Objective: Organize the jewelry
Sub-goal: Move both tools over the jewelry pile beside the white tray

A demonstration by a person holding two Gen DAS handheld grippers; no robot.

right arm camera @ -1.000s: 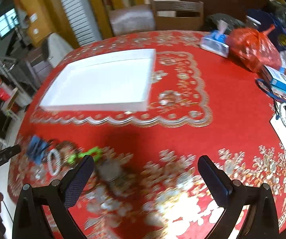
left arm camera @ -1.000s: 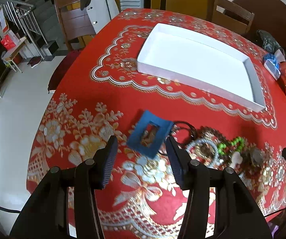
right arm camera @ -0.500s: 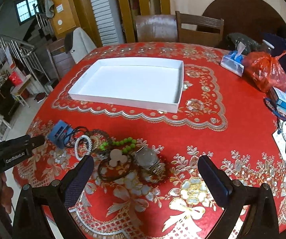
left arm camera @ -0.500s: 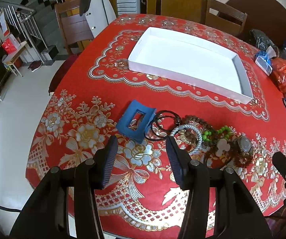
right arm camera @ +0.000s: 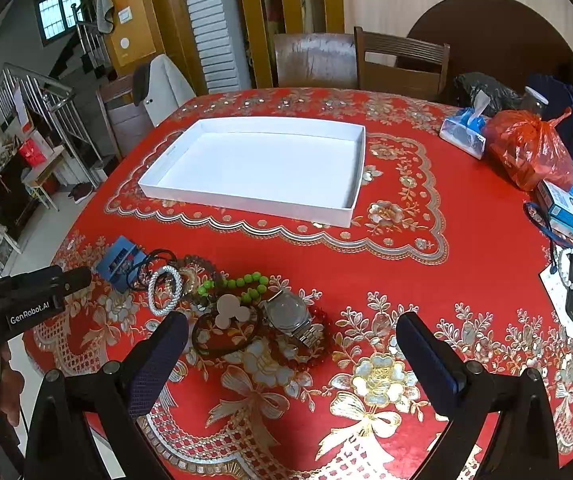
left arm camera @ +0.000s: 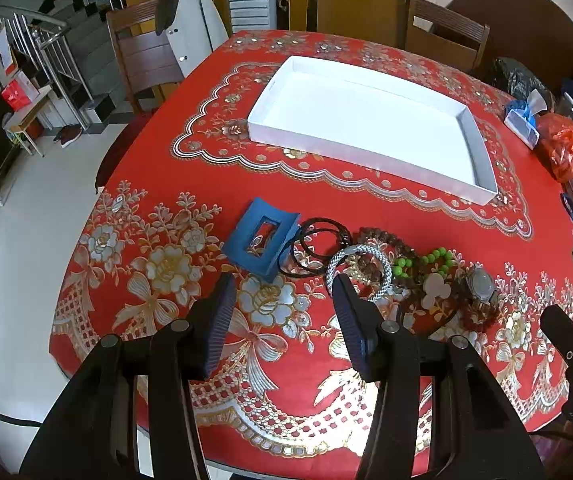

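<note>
An empty white tray (left arm camera: 482, 168) (right arm camera: 346, 212) sits mid-table on the red floral cloth. Nearer me lies a row of jewelry: a blue hair clip (left arm camera: 260, 242) (right arm camera: 120, 258), black bangles (left arm camera: 318, 248), a silver braided bracelet (left arm camera: 384, 276) (right arm camera: 164, 290), green beads (left arm camera: 432, 260) (right arm camera: 246, 282), a white mouse-shaped charm (right arm camera: 231, 312) and a metal watch (left arm camera: 480, 284) (right arm camera: 288, 314). My left gripper (left arm camera: 284, 300) is open and empty, hovering just short of the clip and bracelet. My right gripper (right arm camera: 292, 338) is wide open and empty, above the watch and dark bangle.
At the table's right side lie a red plastic bag (right arm camera: 526, 152), a tissue pack (right arm camera: 464, 132), blue boxes and a white bead bracelet (right arm camera: 572, 268). Wooden chairs (right arm camera: 402, 64) stand behind the table; one with a grey jacket (left arm camera: 192, 28) stands left. The table edge is close below the grippers.
Both grippers have pulled back and risen from the jewelry, so more of the table shows. The jewelry and tray have not moved. Both grippers stay open.
</note>
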